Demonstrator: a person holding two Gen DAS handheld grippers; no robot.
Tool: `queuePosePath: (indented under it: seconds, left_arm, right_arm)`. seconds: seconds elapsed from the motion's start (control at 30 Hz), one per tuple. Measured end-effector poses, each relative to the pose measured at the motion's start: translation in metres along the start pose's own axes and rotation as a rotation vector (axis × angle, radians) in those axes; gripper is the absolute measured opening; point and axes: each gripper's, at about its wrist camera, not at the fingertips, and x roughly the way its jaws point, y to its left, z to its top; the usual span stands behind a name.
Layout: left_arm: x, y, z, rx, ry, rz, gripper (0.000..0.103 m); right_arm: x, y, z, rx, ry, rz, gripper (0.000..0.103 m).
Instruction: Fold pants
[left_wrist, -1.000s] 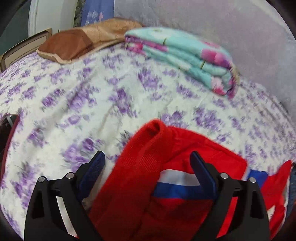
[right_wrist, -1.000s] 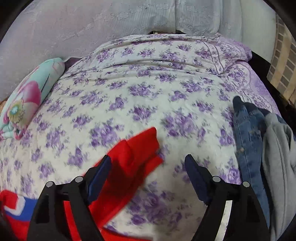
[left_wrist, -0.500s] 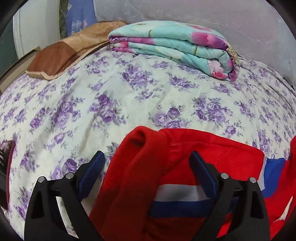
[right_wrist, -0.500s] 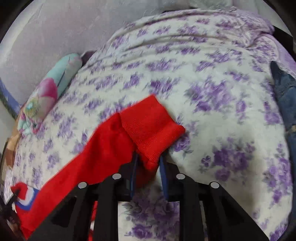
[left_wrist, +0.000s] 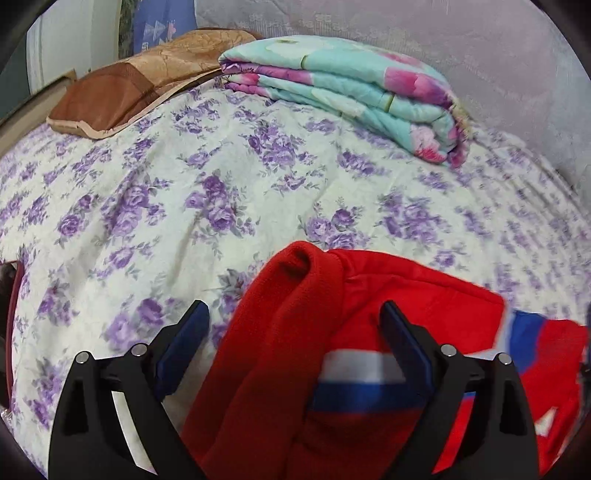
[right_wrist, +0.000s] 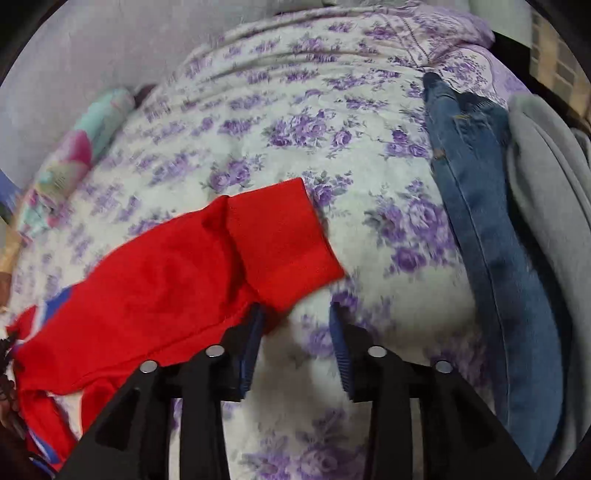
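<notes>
Red pants (left_wrist: 373, 332) lie on floral bedsheet (left_wrist: 184, 192). Left gripper (left_wrist: 295, 332) spread wide, bunched waist w/ white-blue stripe between its fingers. Right gripper (right_wrist: 295, 325) released, parted; leg cuff (right_wrist: 280, 240) just ahead, touching its left finger (right_wrist: 251, 343).

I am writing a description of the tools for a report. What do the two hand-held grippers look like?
Both look alike. The left hand-held gripper and the right hand-held gripper each have two black, angular plastic arms with triangular cut-outs and small round silver pins at the joints. The fingers carry dark blue pads; on the right one the pads look ribbed. No cables, markings or sleeves are visible.
</notes>
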Motion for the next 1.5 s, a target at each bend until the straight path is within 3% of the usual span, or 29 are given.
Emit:
queuePosePath:
  seconds: [0.07, 0.1, 0.23, 0.33, 0.37, 0.4, 0.47, 0.5, 0.53, 0.57, 0.8, 0.83, 0.93, 0.97, 1.03, 1.07, 1.13, 1.2, 1.23, 1.27, 1.3, 1.4, 1.43, 1.47, 1.5]
  left_arm:
    - [-0.013, 0.008, 0.006, 0.008, -0.026, 0.021, 0.091]
    - [-0.016, 0.01, 0.01, 0.014, -0.035, 0.036, 0.092]
    - [0.002, 0.008, 0.025, 0.095, 0.038, 0.043, 0.094]
    - [0.022, -0.018, 0.022, 0.232, 0.076, 0.071, 0.094]
    - [0.027, -0.029, 0.019, 0.28, 0.076, 0.085, 0.086]
    - [0.028, -0.037, 0.017, 0.312, 0.069, 0.098, 0.063]
    - [0.025, -0.047, 0.015, 0.342, 0.047, 0.127, 0.047]
    - [0.019, -0.049, 0.015, 0.343, 0.031, 0.103, 0.026]
    - [0.013, -0.05, 0.017, 0.335, 0.023, 0.08, 0.021]
    - [0.008, -0.05, 0.018, 0.323, 0.008, 0.08, 0.021]
    - [-0.034, -0.057, 0.047, 0.258, -0.152, 0.068, 0.021]
    - [-0.034, -0.059, 0.052, 0.255, -0.167, 0.077, 0.021]
    - [-0.031, -0.057, 0.073, 0.214, -0.204, 0.103, 0.021]
    - [-0.027, -0.054, 0.08, 0.203, -0.212, 0.115, 0.022]
    - [-0.004, -0.05, 0.088, 0.204, -0.178, 0.16, 0.036]
    - [0.024, -0.046, 0.09, 0.199, -0.091, 0.189, 0.048]
    - [0.056, -0.037, 0.083, 0.166, 0.056, 0.179, 0.054]
    - [0.056, -0.034, 0.076, 0.155, 0.071, 0.148, 0.058]
    - [0.048, -0.034, 0.074, 0.158, 0.051, 0.138, 0.062]
    - [0.031, -0.032, 0.071, 0.156, 0.02, 0.113, 0.074]
    - [0.02, -0.031, 0.069, 0.148, 0.0, 0.095, 0.084]
    - [-0.028, -0.029, 0.058, 0.144, -0.071, 0.033, 0.091]
    - [-0.041, -0.03, 0.054, 0.157, -0.078, 0.023, 0.091]
    - [-0.054, -0.032, 0.045, 0.178, -0.085, 0.012, 0.092]
    - [-0.062, -0.033, 0.037, 0.199, -0.086, 0.004, 0.094]
  right_arm:
    - [-0.009, -0.006, -0.005, 0.042, -0.049, 0.062, 0.054]
    - [-0.012, -0.007, -0.006, 0.055, -0.064, 0.07, 0.055]
    - [-0.006, -0.008, -0.014, 0.082, -0.102, 0.093, 0.055]
    - [0.002, -0.002, -0.02, 0.064, -0.11, 0.07, 0.055]
    - [0.002, 0.0, -0.023, 0.053, -0.119, 0.061, 0.053]
    - [0.001, 0.001, -0.024, 0.045, -0.128, 0.055, 0.049]
    - [-0.001, 0.002, -0.023, 0.029, -0.133, 0.085, 0.025]
    - [-0.001, 0.003, -0.023, 0.024, -0.136, 0.097, 0.023]
    - [-0.002, 0.004, -0.023, 0.014, -0.14, 0.107, 0.017]
    - [-0.001, 0.006, -0.022, 0.006, -0.139, 0.112, 0.012]
    - [0.001, 0.008, -0.01, 0.014, -0.153, 0.134, 0.006]
    - [0.0, 0.01, -0.006, 0.008, -0.165, 0.134, 0.0]
    - [-0.007, 0.017, 0.007, 0.0, -0.229, 0.127, 0.0]
    - [-0.007, 0.018, 0.011, 0.005, -0.239, 0.133, 0.0]
    - [0.001, 0.02, 0.016, 0.02, -0.211, 0.139, 0.001]
    - [0.008, 0.021, 0.015, 0.034, -0.168, 0.165, 0.004]
    - [0.009, 0.023, 0.007, 0.038, -0.119, 0.2, 0.008]
    - [-0.004, 0.028, -0.004, 0.003, -0.117, 0.208, 0.046]
    - [-0.017, 0.031, -0.013, -0.01, -0.124, 0.219, 0.074]
    - [-0.022, 0.032, -0.019, -0.012, -0.122, 0.228, 0.081]
    - [-0.027, 0.036, -0.027, -0.016, -0.1, 0.251, 0.08]
    - [-0.018, 0.049, -0.043, -0.032, 0.003, 0.283, 0.076]
    - [-0.01, 0.057, -0.049, -0.048, 0.049, 0.288, 0.063]
    - [-0.006, 0.066, -0.054, -0.079, 0.065, 0.271, 0.044]
    - [-0.008, 0.073, -0.058, -0.111, 0.046, 0.255, 0.031]
